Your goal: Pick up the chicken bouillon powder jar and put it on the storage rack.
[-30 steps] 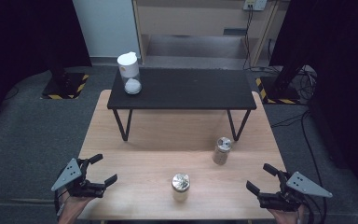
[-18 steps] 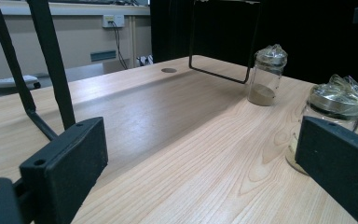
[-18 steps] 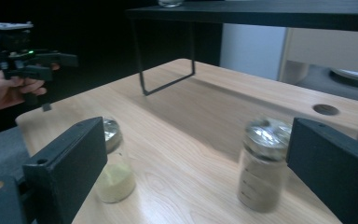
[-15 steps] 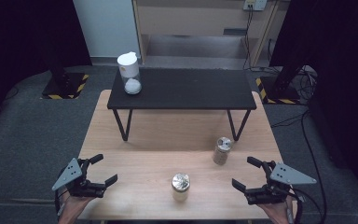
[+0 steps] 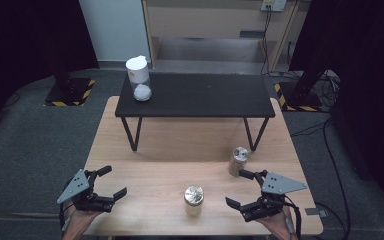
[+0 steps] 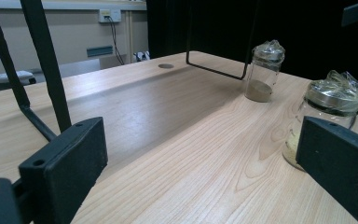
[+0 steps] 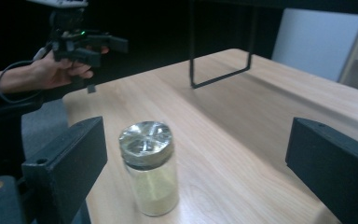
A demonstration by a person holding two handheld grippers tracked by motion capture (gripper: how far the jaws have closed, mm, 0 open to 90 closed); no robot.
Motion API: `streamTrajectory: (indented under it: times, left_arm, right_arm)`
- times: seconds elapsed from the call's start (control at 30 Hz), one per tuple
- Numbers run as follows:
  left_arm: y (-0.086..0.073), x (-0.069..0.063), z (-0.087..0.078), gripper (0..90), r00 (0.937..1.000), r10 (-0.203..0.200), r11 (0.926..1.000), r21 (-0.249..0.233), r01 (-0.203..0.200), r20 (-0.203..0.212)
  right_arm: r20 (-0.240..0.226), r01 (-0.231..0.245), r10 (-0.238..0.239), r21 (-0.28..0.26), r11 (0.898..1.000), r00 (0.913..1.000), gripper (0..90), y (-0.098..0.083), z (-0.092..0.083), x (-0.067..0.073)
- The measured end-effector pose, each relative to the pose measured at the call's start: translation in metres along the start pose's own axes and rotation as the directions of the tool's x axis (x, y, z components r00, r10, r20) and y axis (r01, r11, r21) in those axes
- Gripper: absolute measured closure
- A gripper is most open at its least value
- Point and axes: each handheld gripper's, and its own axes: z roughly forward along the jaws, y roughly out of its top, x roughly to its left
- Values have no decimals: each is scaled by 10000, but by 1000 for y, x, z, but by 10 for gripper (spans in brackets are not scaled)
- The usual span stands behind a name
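Surface: wooden table [image 5: 170, 150], dark room.
Right gripper [image 5: 247, 192]: jaws wide, empty, moved inward; jar [image 7: 150, 173] now ahead between them.
Left gripper [image 5: 109, 185]: wide, empty, unmoved.

High view: table [image 5: 180, 150] evenly lit from above, surroundings dim, upper left and right corners nearly black. Soft shadow under the black bench [image 5: 195, 95] on the wood. Overall soft, low detail. Left gripper view: sharp wood grain mid-frame, glare on jar [image 6: 326, 116] lids, black backdrop at upper right. Right gripper view: slightly blurred, near jar [image 7: 149, 168] soft, upper left dark, pale bright wall at upper right.
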Motion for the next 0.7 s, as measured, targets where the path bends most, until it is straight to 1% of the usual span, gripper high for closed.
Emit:
streamTrajectory:
  times: [0.17, 0.4, 0.7]
  left_arm:
    - [0, 0, 0, 8, 10000, 14, 10000, -20, -14, 4]
    - [0, 0, 0, 9, 10000, -4, 10000, -1, 4, 26]
    - [0, 0, 1, 9, 10000, 30, 10000, 40, -30, 39]
  right_arm:
    - [-439, 144, -134, 241, 9996, 9989, 60, 1, 18, -1]
    - [-896, 115, -72, 481, 9988, 9960, 62, -1, 39, -4]
    - [-1312, 129, -46, 626, 9980, 9913, 63, -2, 56, -7]
